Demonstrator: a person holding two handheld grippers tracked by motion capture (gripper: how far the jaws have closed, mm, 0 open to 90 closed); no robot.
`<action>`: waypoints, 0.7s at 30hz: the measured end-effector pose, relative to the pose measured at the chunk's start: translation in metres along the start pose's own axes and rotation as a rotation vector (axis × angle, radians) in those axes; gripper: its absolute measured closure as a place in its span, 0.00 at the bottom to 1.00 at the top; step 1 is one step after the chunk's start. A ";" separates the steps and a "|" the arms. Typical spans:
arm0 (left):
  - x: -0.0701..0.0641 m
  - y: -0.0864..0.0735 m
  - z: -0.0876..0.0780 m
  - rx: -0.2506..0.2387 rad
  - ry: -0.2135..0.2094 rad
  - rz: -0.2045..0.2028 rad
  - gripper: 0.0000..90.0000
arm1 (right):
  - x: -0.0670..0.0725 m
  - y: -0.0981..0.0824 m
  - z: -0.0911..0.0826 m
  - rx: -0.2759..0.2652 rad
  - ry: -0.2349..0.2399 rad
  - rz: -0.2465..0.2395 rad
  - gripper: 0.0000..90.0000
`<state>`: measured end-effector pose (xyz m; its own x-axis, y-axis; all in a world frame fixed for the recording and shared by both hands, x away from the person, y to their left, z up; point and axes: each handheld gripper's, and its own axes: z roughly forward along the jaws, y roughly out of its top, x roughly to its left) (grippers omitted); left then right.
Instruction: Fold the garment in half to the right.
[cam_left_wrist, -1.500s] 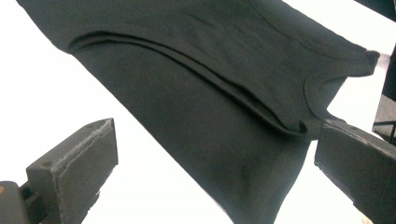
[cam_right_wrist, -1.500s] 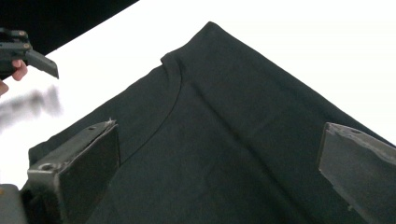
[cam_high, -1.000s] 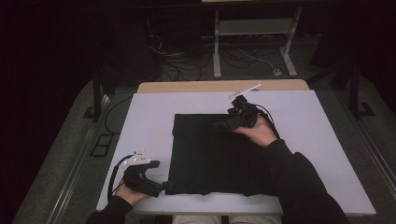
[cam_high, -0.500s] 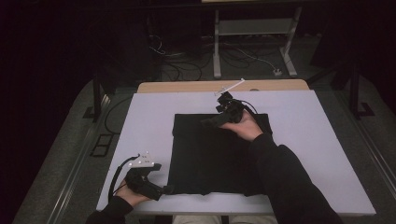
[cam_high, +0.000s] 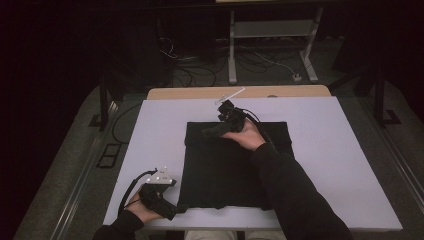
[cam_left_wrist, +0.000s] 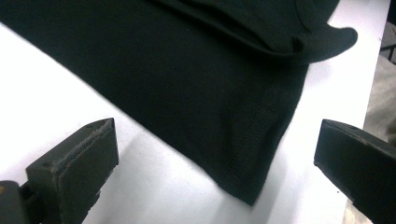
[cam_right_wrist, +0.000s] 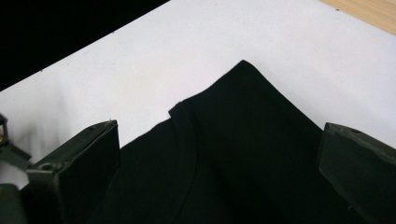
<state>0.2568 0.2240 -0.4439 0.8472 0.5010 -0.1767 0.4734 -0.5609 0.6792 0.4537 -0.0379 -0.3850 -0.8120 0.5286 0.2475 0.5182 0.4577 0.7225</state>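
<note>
Sliding leftward along the far edge of the flat black folded cloth garment (cam_high: 232, 165) on the white table (cam_high: 350, 165), the right gripper (cam_high: 212, 131) now nears its far-left corner, jaws wide, gripping nothing. Left gripper (cam_high: 172, 212) waits wide at the near-left corner (cam_left_wrist: 247, 196), so a two-corner grab for the next fold looks close.

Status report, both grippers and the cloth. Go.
Left gripper open at cloth's near corner. Right gripper open over far edge. Cloth flat on table. Nothing in the way.
</note>
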 end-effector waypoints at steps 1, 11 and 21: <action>0.000 0.000 0.000 0.003 -0.001 0.003 0.00 | 0.000 0.000 0.003 0.001 0.000 -0.004 0.00; -0.005 0.000 0.006 0.028 0.009 0.028 0.00 | 0.003 0.008 0.032 0.024 -0.001 -0.011 0.00; -0.006 0.002 0.007 0.015 -0.005 0.039 0.07 | 0.003 0.013 0.055 0.029 -0.009 -0.005 0.00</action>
<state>0.2539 0.2154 -0.4466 0.8664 0.4753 -0.1533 0.4430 -0.5897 0.6753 0.4729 0.0087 -0.4099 -0.8123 0.5324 0.2383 0.5218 0.4807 0.7047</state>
